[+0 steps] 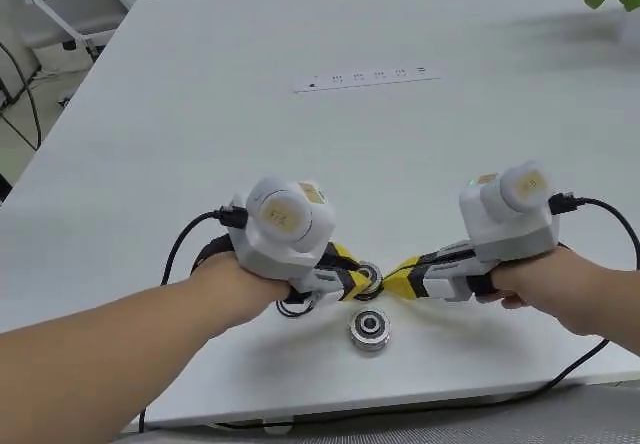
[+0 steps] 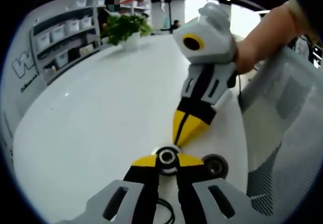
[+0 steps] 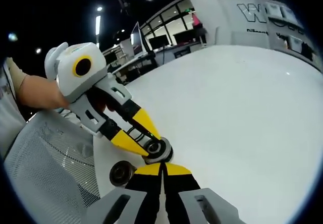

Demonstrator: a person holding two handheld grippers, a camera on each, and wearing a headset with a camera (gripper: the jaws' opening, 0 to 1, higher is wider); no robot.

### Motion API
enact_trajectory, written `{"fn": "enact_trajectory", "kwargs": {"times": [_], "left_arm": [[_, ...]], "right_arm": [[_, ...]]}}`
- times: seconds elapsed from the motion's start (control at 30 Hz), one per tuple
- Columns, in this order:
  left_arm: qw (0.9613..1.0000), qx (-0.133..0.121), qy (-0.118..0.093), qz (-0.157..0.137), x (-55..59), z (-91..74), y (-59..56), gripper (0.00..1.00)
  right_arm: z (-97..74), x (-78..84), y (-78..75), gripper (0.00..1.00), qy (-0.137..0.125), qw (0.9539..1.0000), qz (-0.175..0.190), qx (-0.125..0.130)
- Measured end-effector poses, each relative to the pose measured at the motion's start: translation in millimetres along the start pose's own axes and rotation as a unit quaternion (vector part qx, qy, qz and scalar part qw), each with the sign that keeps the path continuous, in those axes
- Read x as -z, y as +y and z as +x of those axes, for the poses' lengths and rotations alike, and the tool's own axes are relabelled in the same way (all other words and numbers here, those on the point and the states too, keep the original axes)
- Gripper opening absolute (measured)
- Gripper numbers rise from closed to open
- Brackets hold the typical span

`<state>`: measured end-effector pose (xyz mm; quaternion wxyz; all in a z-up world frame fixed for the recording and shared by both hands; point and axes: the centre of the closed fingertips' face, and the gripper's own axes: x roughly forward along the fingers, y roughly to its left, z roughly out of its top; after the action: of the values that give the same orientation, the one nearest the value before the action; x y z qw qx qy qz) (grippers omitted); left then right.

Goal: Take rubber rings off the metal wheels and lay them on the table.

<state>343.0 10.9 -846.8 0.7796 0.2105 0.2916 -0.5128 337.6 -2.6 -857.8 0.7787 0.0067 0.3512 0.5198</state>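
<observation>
- the left tool is closed on a wheel and holds it low at the table. i cannot tell if the wheel rests on the table or is just above it. i think this grip is to keep the wheel steady for the other tool.
- the right tool has its jaws pressed together, and its tip touches the wheel's rim from the opposite side. i cannot tell if rubber is pinched between them.
- a second wheel lies flat on the table, near the two tools but apart from them. it probably waits for its turn.
- a thin black ring lies on the table beside the left tool, partly under the hand. it looks like one already taken off.
- the next move probably needs a pull outward, with a firm left grip.
</observation>
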Motion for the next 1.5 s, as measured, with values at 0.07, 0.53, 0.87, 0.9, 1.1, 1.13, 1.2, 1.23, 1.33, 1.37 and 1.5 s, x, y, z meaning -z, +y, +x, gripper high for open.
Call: {"fn": "enact_trajectory", "kwargs": {"times": [0.07,0.53,0.87,0.9,1.1,1.13,1.2,1.23,1.33,1.37,1.5], "left_arm": [[1.0,0.0,0.0,0.0,0.1,0.0,0.1,0.13],[0.9999,-0.011,0.006,0.007,-0.6,0.8,-0.9,0.12],[0.9998,-0.016,0.008,0.01,-0.2,0.8,-1.2,0.12],[0.9997,-0.017,0.008,0.012,-0.2,0.7,-1.3,0.11],[0.9997,-0.017,0.008,0.013,-0.3,0.6,-1.5,0.11],[0.9997,-0.017,0.008,0.013,-0.3,0.5,-1.6,0.11],[0.9997,-0.018,0.008,0.012,-0.3,0.6,-1.2,0.11],[0.9997,-0.018,0.008,0.012,-0.3,0.6,-1.2,0.11],[0.9997,-0.018,0.008,0.012,-0.2,0.5,-1.3,0.11],[0.9997,-0.018,0.007,0.012,-0.1,0.6,-1.3,0.11],[0.9997,-0.02,0.006,0.012,-0.1,0.5,-1.5,0.11]], "right_arm": [[-1.0,-1.1,-0.5,0.0,-0.005,0.9999,0.012,0.001],[-3.1,-12.6,7.1,0.0,-0.038,0.9977,0.057,0.001],[-0.9,-14.6,13.8,0.0,-0.037,0.998,0.051,-0.008],[-0.7,-14.7,14.3,0.0,-0.038,0.998,0.05,-0.008],[0.2,-14.8,13.9,0.0,-0.037,0.9982,0.046,-0.012],[0.4,-14.9,14.0,0.0,-0.037,0.9982,0.045,-0.012],[0.4,-15.2,14.4,0.0,-0.037,0.9983,0.043,-0.013],[0.3,-15.4,14.4,0.0,-0.038,0.9983,0.043,-0.014],[0.4,-15.3,14.3,0.0,-0.038,0.9984,0.04,-0.016],[0.5,-15.4,14.4,0.0,-0.038,0.9984,0.04,-0.017],[0.3,-15.5,15.2,0.0,-0.038,0.9984,0.038,-0.021]]}}
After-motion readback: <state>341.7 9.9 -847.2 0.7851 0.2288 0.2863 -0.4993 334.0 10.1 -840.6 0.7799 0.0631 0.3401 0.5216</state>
